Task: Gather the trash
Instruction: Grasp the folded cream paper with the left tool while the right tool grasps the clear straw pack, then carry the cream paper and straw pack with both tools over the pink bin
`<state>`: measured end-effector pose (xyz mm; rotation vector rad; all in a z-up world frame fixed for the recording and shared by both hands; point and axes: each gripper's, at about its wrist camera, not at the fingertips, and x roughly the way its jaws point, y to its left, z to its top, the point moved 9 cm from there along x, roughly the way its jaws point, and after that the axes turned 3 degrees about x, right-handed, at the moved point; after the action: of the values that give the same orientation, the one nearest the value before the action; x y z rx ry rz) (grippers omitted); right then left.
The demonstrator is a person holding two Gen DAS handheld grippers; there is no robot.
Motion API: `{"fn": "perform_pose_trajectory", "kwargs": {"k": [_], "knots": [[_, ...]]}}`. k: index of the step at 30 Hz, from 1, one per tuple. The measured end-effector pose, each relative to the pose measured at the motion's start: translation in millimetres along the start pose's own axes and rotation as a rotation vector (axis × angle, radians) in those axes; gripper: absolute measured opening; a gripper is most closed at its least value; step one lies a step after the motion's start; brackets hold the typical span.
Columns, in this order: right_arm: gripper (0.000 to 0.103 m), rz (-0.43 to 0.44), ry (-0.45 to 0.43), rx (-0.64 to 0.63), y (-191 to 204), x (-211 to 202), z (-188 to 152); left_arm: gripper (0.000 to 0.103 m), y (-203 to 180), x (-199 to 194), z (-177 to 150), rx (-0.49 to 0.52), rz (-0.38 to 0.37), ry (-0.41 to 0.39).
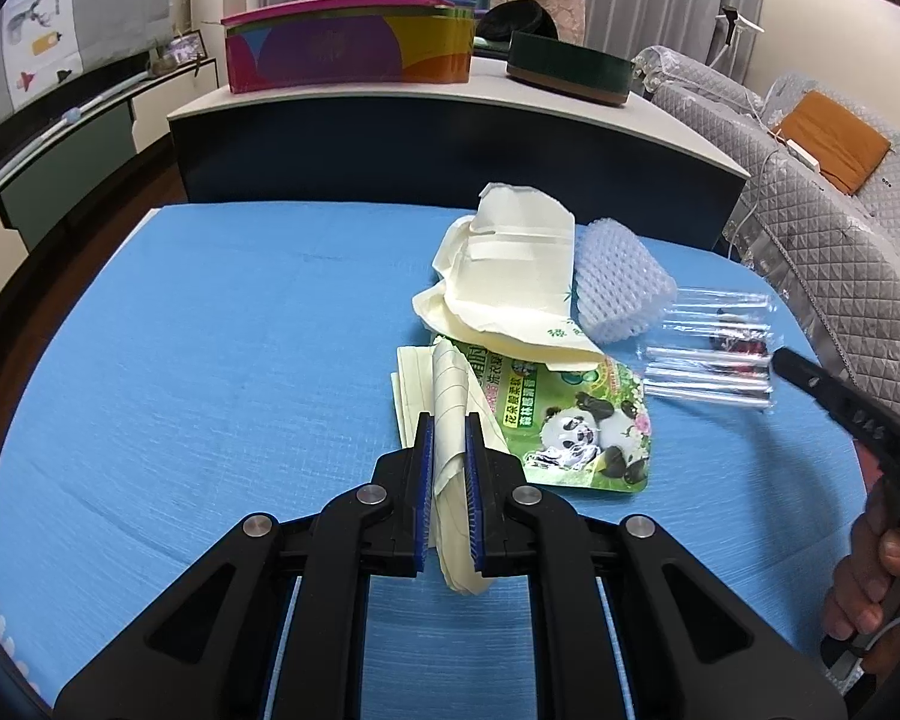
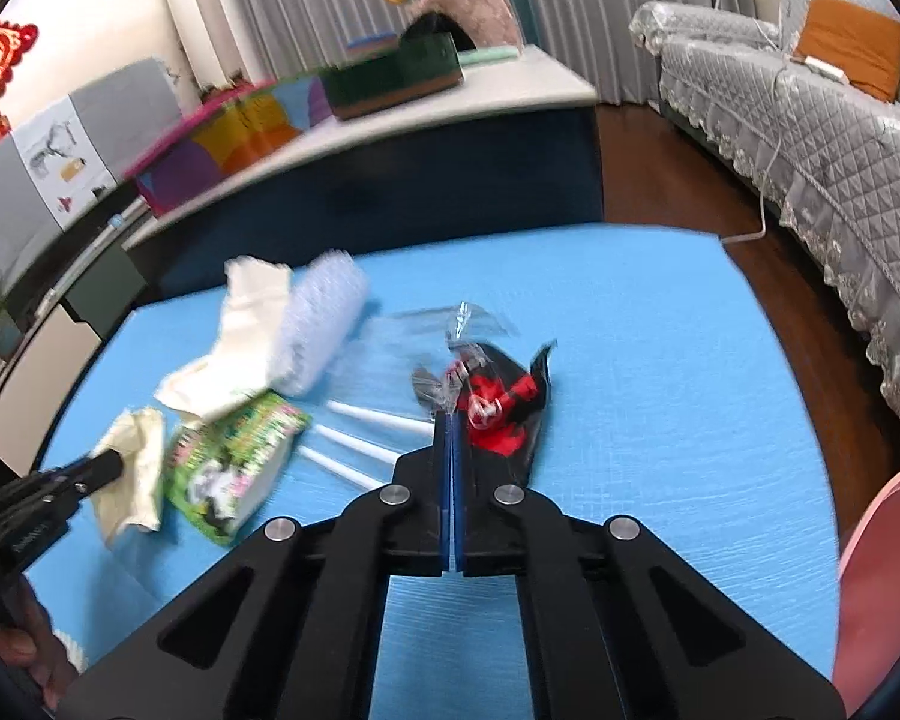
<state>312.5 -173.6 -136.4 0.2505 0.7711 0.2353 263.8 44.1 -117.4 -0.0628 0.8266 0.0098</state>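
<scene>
My left gripper [image 1: 450, 423] is shut on a folded cream lined paper [image 1: 450, 384], lifting its near end off the blue table [image 1: 210, 360]. Beside it lie a green panda pouch [image 1: 588, 426], a cream paper bag [image 1: 510, 276] and a white foam net [image 1: 621, 288]. My right gripper [image 2: 452, 420] has its jaws together, pinching the puckered edge of a clear plastic wrapper [image 2: 459, 324] that lies over a red and black packet [image 2: 501, 408]. In the left wrist view the right gripper [image 1: 780, 358] touches the clear plastic wrapper's [image 1: 714, 360] right edge. The right wrist view shows the left gripper [image 2: 111, 462] on the cream paper [image 2: 141, 474].
Behind the table stands a dark low cabinet [image 1: 450, 144] carrying a colourful box [image 1: 348, 42] and a round green box [image 1: 570, 69]. A grey quilted sofa [image 2: 810, 138] runs along the right. A pink object [image 2: 882, 570] sits at the table's near right. A hand [image 1: 876, 594] holds the right gripper's handle.
</scene>
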Motion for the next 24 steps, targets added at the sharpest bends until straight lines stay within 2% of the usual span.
{"fn": "perform_pose_trajectory", "kwargs": {"k": [10,24], "knots": [[0.0,0.032,-0.104,-0.035,18,-65,18,0.009,-5,-21,6,0.009,-0.006,-0.049],[0.0,-0.003,-0.147,-0.129,34,-153,16,0.009,-31,-60,5,0.057,-0.05,-0.117]]}}
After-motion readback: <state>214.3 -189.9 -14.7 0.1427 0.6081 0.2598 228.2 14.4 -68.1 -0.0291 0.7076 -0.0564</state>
